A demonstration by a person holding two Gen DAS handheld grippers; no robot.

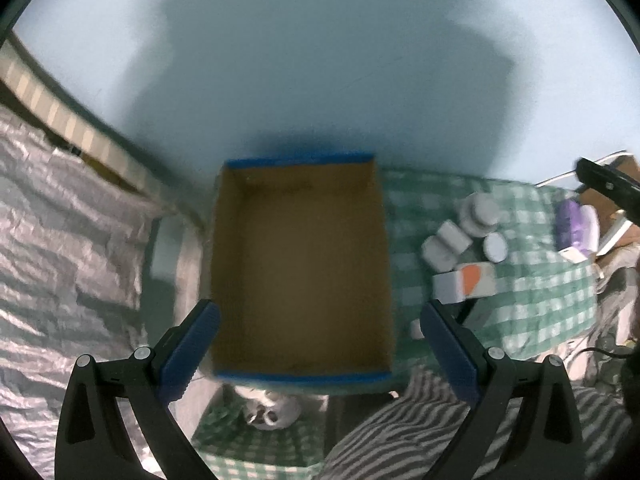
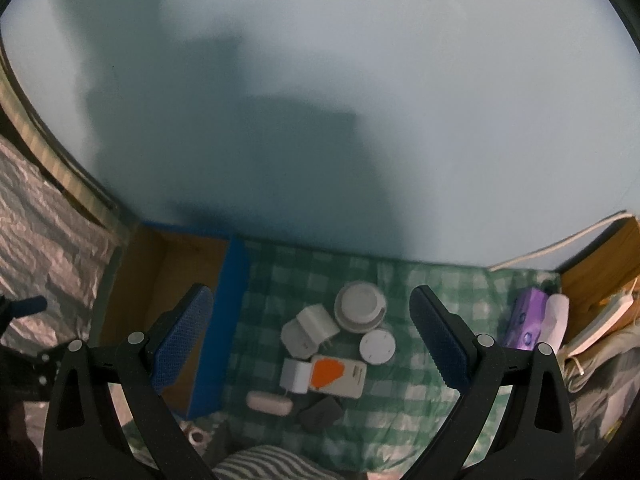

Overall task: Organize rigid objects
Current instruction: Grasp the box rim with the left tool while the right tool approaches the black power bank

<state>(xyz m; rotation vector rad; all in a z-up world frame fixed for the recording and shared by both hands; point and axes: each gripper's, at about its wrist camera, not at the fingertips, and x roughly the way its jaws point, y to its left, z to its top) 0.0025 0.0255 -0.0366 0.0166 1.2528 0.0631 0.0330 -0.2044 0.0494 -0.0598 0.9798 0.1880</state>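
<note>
The left gripper is hanging over the box with its jaws spread wide and nothing between them; the box is sitting open and bare inside, its blue rim up, probably so that it can be taking in the loose items one at a time

The right gripper is also gaping wide and carrying nothing, and it is hovering above the pile on the checked cloth, which suggests it is lining up for a first pick. The pile is lying just right of the box: a round stacked dish, a small round cap just beside it, two white plugs leaning together, a white pack with an orange mark, a pale capsule and a dark block nearest the camera. They are crowding and touching one another, so any grab is likely needing a clean approach from above

A purple packet is lying well apart at the cloth's right edge, perhaps not part of the job
</note>
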